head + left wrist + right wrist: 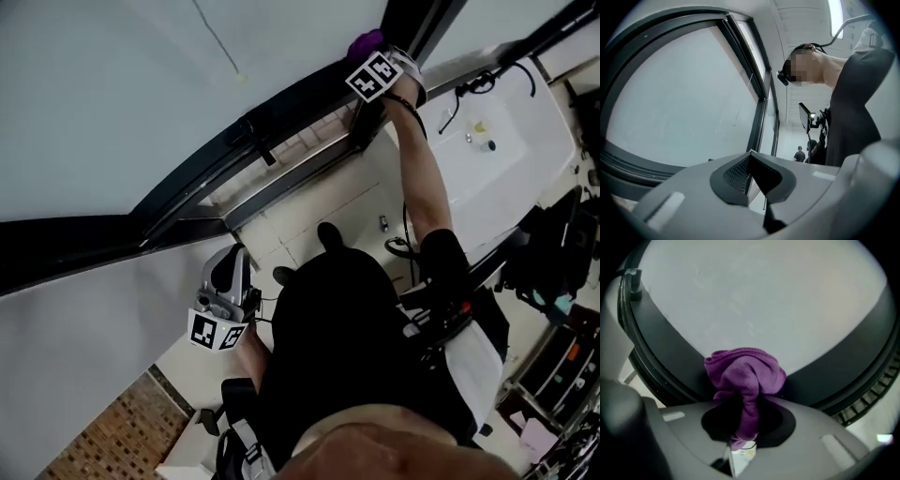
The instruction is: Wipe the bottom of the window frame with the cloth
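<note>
A purple cloth [745, 373] is bunched between the jaws of my right gripper [746, 404], which is shut on it. The wad presses against the dark bottom rail of the window frame [670, 350], just under the pale glass. In the head view the right gripper [377, 58] is stretched far forward to the frame [281, 112], with a bit of the cloth [366, 42] showing past its marker cube. My left gripper [225, 281] hangs low beside the person's body, away from the frame. Its jaws are closed together with nothing between them, as shown by the left gripper [750, 176] in its own view.
A dark sliding track [291, 173] runs below the frame. A white sink counter [497, 150] with a cable lies to the right. Brick-patterned flooring [112, 431] shows at lower left. People [800, 153] stand far off.
</note>
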